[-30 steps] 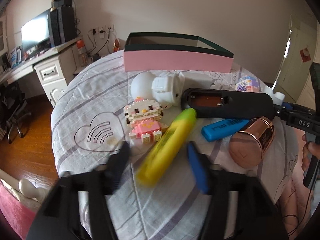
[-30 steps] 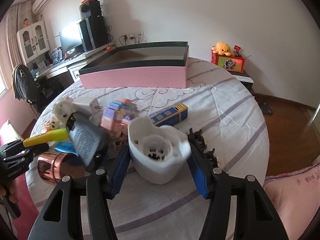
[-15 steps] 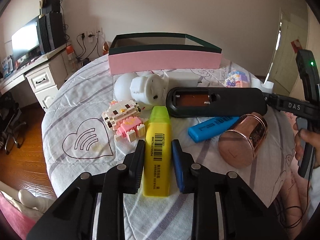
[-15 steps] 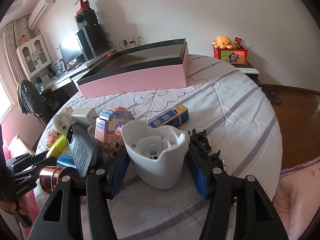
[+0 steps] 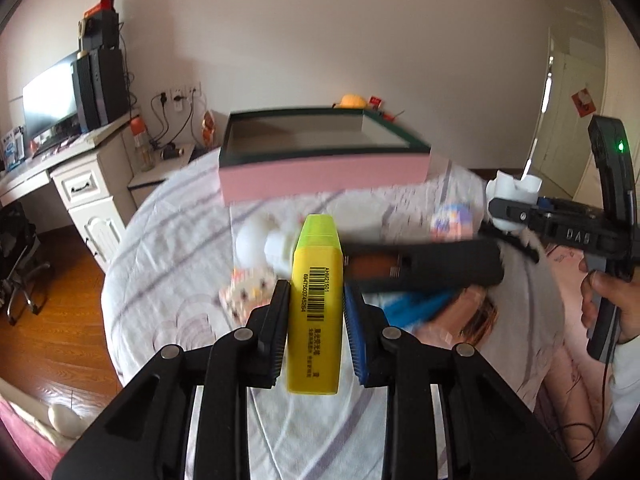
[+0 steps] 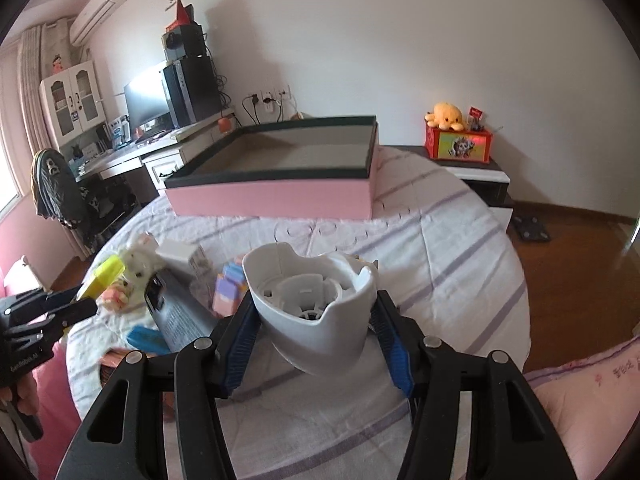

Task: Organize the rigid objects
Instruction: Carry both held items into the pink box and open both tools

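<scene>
The left claw (image 5: 316, 304) is clamped on one yellow highlighter (image 5: 316, 300), its barcode side up and its green cap end pointing away toward the box. The pen is off the round bed (image 6: 460, 240), above the clutter. The right claw (image 6: 314, 320) is clamped on one white plastic shell (image 6: 316, 308), open side up, also clear of the striped quilt — its blue pads press both flanks.

One pink box with a dark green rim (image 5: 324, 172) sits at the far side of the bed, open and with nothing visible inside.

Left lying on the quilt, counted from both views: one black remote (image 5: 424, 266) with its battery bay showing, one blue highlighter (image 6: 146, 336), one white round toy (image 5: 260, 242), two small brick figures — a pink-and-white one (image 5: 250, 292) and a pastel one (image 6: 228, 284) — and one copper-coloured cup (image 5: 476, 316), blurred. All these lie bunched together at the near side of the bed, well apart from the box.
</scene>
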